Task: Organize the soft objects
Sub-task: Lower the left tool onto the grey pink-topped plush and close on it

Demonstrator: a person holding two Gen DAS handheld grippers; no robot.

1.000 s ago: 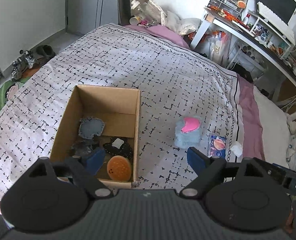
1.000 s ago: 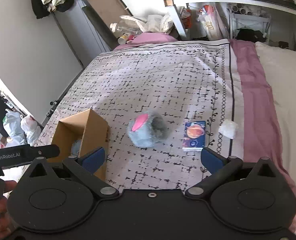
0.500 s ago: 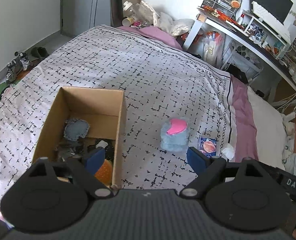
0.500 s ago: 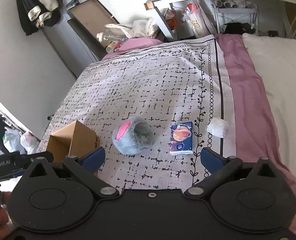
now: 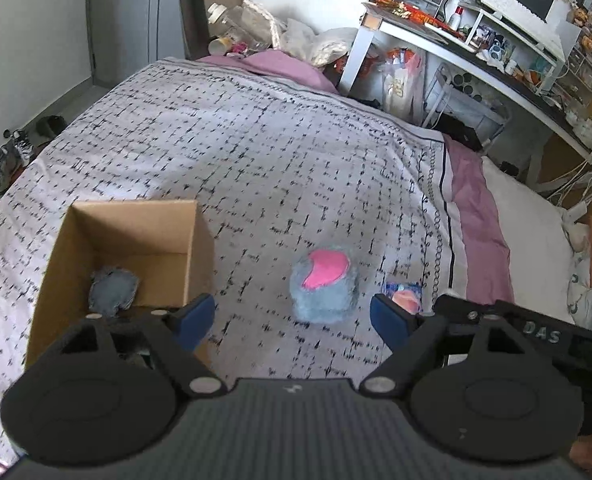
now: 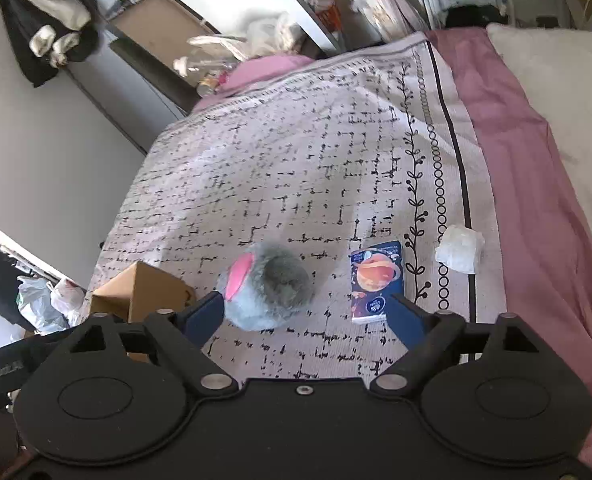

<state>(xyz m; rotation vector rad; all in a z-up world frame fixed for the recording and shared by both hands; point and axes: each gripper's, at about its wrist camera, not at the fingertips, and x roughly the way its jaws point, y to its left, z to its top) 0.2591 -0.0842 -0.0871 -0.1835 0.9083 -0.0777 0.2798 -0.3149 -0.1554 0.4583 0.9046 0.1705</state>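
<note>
- On the bed's black-and-white patterned cover (image 5: 256,168), toward its near edge, the left wrist view showed the fluffy blue plush toy with a pink patch (image 5: 323,288) lying beside the open brown cardboard box (image 5: 136,240), which already held a blue-grey fabric piece (image 5: 112,290).
- The left gripper (image 5: 292,318) hung above the cover, jaws spread and closing, nothing between them.
- From the right wrist view, the right gripper (image 6: 306,316) was just short of the plush toy (image 6: 270,288); its jaws were spread and closing, the left pad near the fur but apparently not pressing.
- A small blue printed packet (image 6: 376,280) and a crumpled white wad (image 6: 460,250) lay nearer the cover's bordered edge.
- Risk, as I judged it: jaws shutting off-centre could pinch only fur, letting the toy slip, or nudge the packet.
</note>
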